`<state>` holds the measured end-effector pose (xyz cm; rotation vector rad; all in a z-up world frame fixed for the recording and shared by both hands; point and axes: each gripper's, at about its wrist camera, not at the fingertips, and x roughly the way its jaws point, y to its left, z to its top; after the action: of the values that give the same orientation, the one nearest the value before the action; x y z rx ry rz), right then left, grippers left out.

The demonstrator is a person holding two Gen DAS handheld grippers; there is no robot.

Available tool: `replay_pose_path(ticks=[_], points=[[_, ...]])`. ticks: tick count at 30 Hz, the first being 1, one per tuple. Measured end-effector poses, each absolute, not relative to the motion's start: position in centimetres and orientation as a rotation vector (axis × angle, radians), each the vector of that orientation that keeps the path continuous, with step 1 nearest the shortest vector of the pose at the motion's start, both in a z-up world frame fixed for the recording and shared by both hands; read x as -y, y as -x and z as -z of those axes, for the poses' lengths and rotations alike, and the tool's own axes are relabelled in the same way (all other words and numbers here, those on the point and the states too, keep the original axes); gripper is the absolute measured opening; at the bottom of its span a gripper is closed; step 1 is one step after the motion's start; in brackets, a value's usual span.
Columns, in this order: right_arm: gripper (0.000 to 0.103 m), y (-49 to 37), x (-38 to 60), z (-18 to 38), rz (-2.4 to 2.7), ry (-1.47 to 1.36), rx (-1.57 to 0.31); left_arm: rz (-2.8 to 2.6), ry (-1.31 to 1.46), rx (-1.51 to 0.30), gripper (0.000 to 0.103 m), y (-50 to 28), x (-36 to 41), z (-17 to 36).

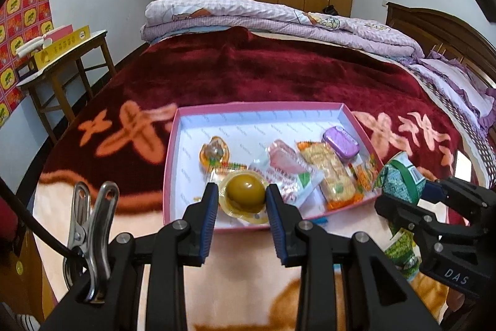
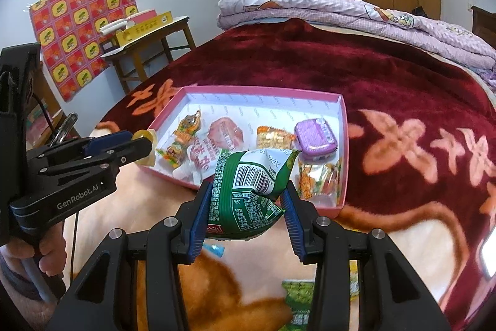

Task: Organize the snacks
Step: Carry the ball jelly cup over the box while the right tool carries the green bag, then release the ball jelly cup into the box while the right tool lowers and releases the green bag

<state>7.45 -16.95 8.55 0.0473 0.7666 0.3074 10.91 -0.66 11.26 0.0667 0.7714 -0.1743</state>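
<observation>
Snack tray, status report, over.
Left tongs shut on jelly cup over pink tray. Right tongs shut on green packet. Nothing blocking.

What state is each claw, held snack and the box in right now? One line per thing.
Left claw: shut on the jelly cup.
Right claw: shut on the green packet.
Pink box: lidless, holding several snacks.
Purple tin: closed, lying in the box.

The blanket [image 1: 248,73] looked like soft plush cloth. On it, the pink tray [image 1: 169,163] seemed matt cardboard, perhaps paper-lined. Inside the tray, the jelly cup [image 1: 245,191] was glossy clear plastic, the purple tin [image 2: 314,135] shiny.
</observation>
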Motion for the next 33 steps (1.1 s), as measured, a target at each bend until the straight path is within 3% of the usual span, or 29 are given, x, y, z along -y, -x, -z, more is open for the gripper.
replay_pose_path(ticks=[33], points=[[0.045, -18.5, 16.5, -6.2, -0.307, -0.076, -0.835, 0.195, -0.072, -0.839, 0.034, -21.4, 2.5, -7.8]])
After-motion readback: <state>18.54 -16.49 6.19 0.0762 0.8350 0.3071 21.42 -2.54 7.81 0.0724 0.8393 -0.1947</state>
